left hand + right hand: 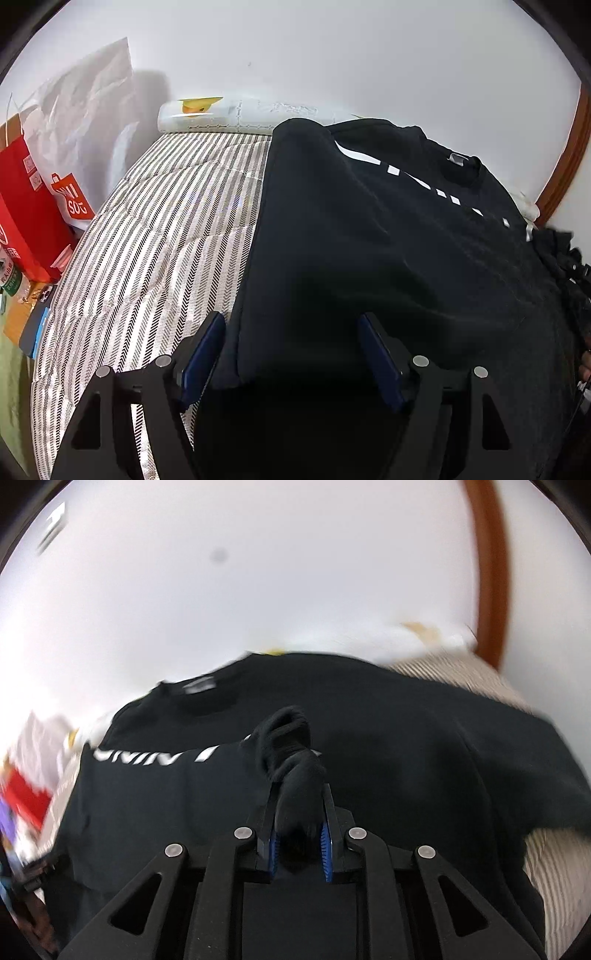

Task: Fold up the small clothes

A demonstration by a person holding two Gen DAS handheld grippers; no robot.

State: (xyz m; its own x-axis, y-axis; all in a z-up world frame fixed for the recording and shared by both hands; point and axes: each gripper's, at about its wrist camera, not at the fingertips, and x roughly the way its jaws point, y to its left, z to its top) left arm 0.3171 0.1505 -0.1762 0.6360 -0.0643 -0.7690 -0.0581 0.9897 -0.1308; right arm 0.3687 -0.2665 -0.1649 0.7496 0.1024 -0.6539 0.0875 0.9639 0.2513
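Bunched black fabric sits pinched between the blue pads of the right gripper (298, 805), nearest the lens in the right wrist view; the jaws are pressed in on this fold, which rises from the black T-shirt (369, 746) in a rumpled tuft past the fingertips. That view is smeared with blur, so whether the fold is a sleeve or a hem edge cannot be told. In the left wrist view the left gripper (291, 350) has its jaws spread wide, the left finger over the striped mattress cover (155, 229) and the right finger over the shirt, with the shirt's near left corner lying between them and neither pad pressing on it. The shirt lies spread flat on the right part of the bed, its long axis running from the near edge to the far one, the neckline (461, 170) pointing far, toward the white wall (332, 55). White lettering (391, 168) crosses the chest. Beyond the shirt's far edge a rolled white bundle (236, 114) lies along the wall. To the left of the bed stand a red paper bag (26, 206) and a clear plastic bag (85, 122), well apart from the shirt. A brown wooden frame (569, 158) curves up at the far right.
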